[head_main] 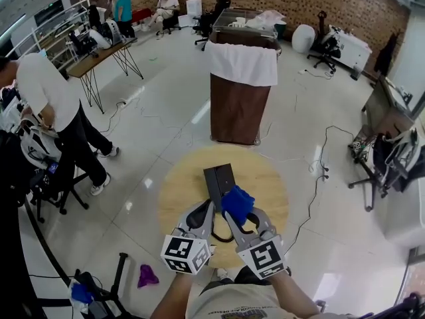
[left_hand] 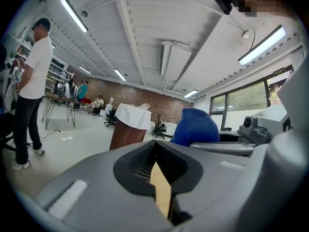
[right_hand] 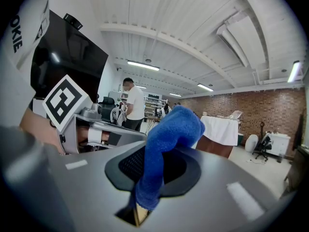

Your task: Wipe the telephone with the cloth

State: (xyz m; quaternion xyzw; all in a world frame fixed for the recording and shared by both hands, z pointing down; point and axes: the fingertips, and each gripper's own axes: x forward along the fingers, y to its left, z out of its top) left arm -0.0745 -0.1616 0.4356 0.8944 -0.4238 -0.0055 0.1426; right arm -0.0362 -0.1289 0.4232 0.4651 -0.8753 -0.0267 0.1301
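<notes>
A black telephone [head_main: 219, 180] lies on the round wooden table [head_main: 179, 185], and its curled cord [head_main: 222, 236] loops back toward me. My right gripper [head_main: 236, 212] is shut on a blue cloth [head_main: 237, 203], which bunches up over the jaws just short of the phone's near end. In the right gripper view the cloth [right_hand: 168, 135] stands up out of the shut right gripper [right_hand: 147, 178]. My left gripper [head_main: 203, 211] is beside it on the left, shut with nothing in it. Its jaws meet in the left gripper view [left_hand: 157, 153], where the cloth [left_hand: 195, 125] shows to the right.
A tall brown stand draped with a white sheet [head_main: 240, 92] rises behind the table. A person [head_main: 56, 111] bends over chairs at the left. Cables [head_main: 319, 171] trail on the glossy floor to the right. A purple rag [head_main: 147, 275] lies on the floor near my feet.
</notes>
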